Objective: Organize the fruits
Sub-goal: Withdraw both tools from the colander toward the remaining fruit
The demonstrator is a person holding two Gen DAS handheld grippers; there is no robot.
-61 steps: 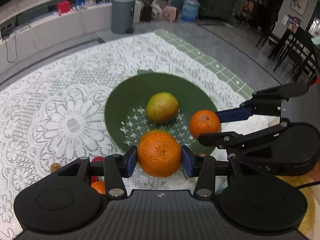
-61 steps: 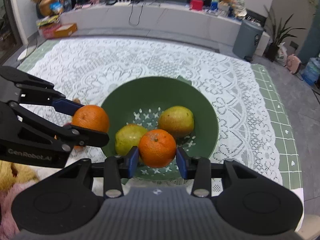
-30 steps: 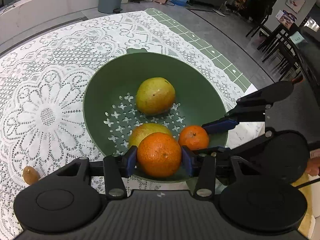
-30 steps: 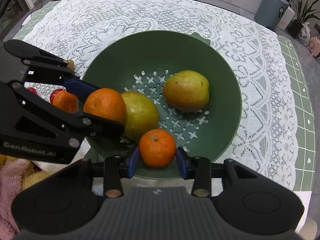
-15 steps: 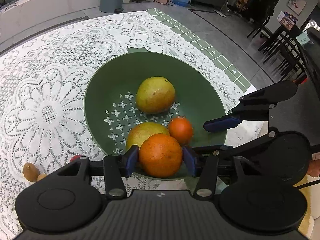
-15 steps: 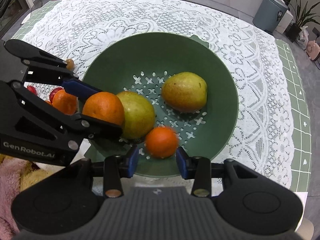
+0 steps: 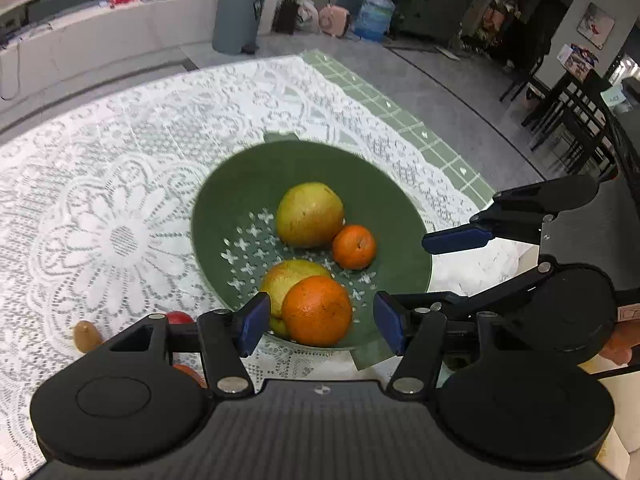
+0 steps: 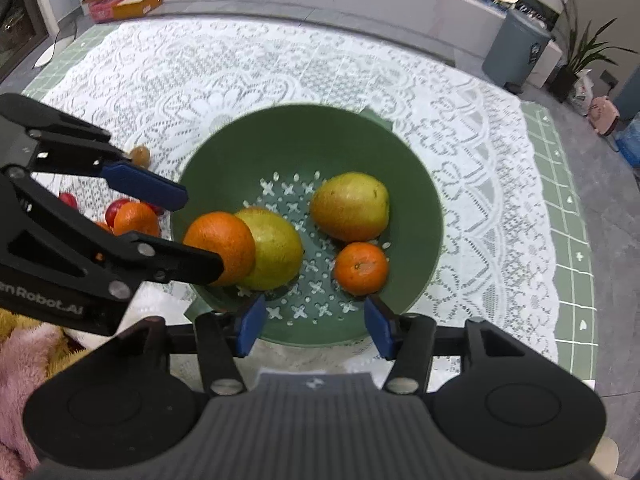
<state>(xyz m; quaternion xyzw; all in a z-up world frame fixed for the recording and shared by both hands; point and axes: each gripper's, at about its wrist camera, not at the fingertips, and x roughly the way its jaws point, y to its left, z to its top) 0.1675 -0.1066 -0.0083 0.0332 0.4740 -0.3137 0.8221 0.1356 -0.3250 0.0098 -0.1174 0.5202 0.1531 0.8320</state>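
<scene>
A green perforated bowl [image 7: 240, 176] [image 8: 304, 128] sits on the lace tablecloth. It holds two yellow-green pears [image 7: 310, 214] [image 8: 350, 206], a small orange [image 7: 354, 246] [image 8: 361, 268] and a large orange [image 7: 317, 310] [image 8: 220, 246] at the near rim against the second pear [image 8: 276, 254]. My left gripper [image 7: 318, 322] is open, its pads on either side of the large orange without touching it. My right gripper [image 8: 314, 322] is open and empty at the bowl's near rim.
Outside the bowl to the left lie an orange [image 8: 136, 218], red fruits [image 8: 116, 208] [image 7: 178, 317] and a brown kiwi-like fruit [image 7: 86, 334] [image 8: 139, 155]. The tablecloth [image 8: 280, 60] stretches beyond the bowl. A pink and yellow plush cloth [image 8: 24, 344] lies at the lower left.
Both grippers have opened. The small orange dropped from the right gripper and rolled beside the far pear. The large orange left the left gripper's pads and rests in the bowl. Both grippers pulled back.
</scene>
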